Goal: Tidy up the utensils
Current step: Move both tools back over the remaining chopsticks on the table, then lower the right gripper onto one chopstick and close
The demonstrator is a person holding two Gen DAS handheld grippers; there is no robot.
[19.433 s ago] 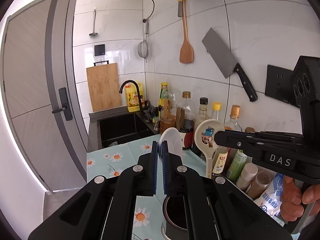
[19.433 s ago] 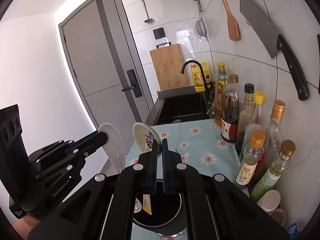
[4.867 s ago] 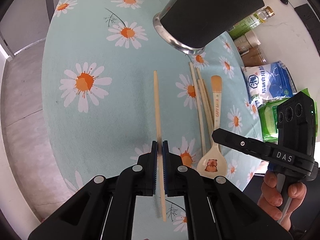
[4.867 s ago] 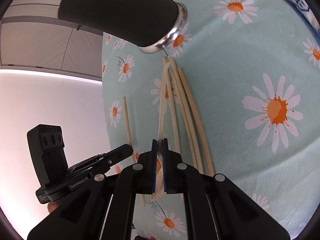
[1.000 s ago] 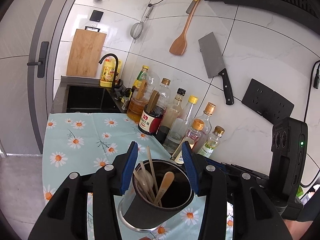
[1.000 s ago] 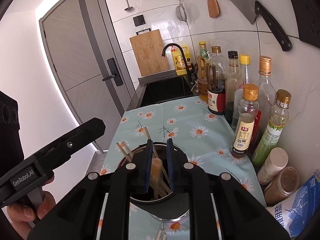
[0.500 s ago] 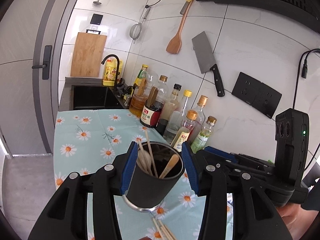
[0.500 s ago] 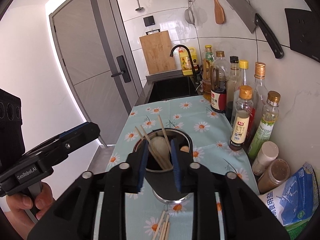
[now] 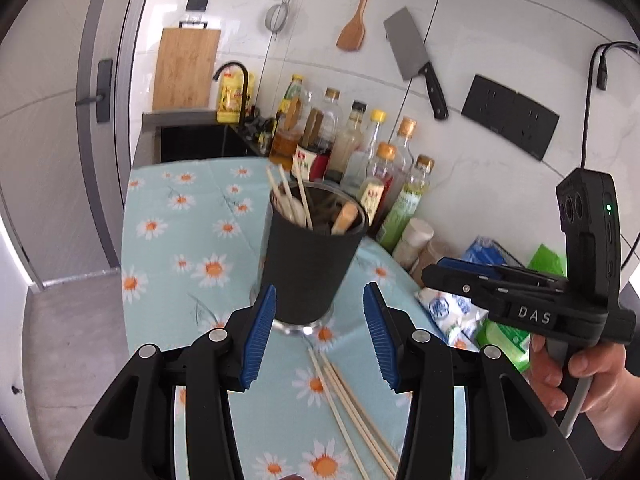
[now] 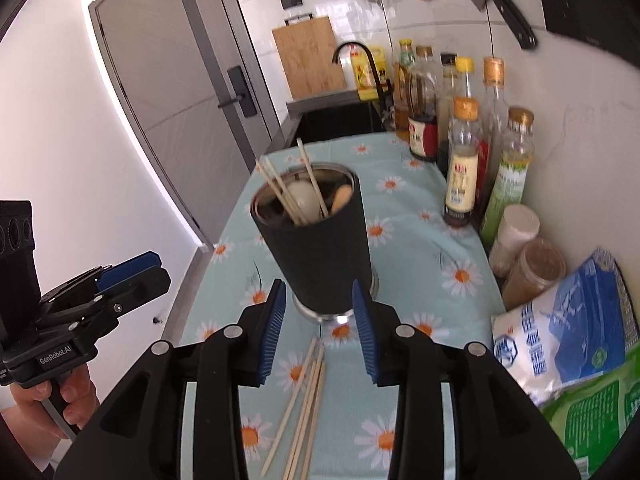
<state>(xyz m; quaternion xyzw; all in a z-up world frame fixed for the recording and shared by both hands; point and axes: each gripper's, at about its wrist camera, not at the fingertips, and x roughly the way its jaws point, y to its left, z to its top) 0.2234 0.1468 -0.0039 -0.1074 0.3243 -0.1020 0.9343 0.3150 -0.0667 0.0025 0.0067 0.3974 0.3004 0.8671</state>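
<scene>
Item: black utensil cup point(image 9: 310, 262), upright on the daisy-print counter point(image 9: 176, 240), just ahead of both claws, holding three chopsticks point(image 9: 298, 200), a white spoon point(image 10: 302, 196) and an orange-handled spoon point(image 9: 345, 218). Item: loose chopsticks point(image 9: 352, 412), a bundle lying flat on the counter directly under and between my left claw's point(image 9: 319, 334) fingers, their far ends near the cup's base. Left claw: released, jaws spread wide, holding nothing, pitched forward and down over the bundle. Right claw point(image 10: 318, 330): likewise released and empty, jaws apart, tilted down at the same bundle from the other side; I judge both hands level and side by side. Hazards, as I judge them: the sticks lie tight together, so a pinch may take several or scatter them; thin round sticks flat on cloth may slip the pads; a low reach could knock the cup and tip it toward the sauce bottles point(image 10: 462, 168) beyond it.
</scene>
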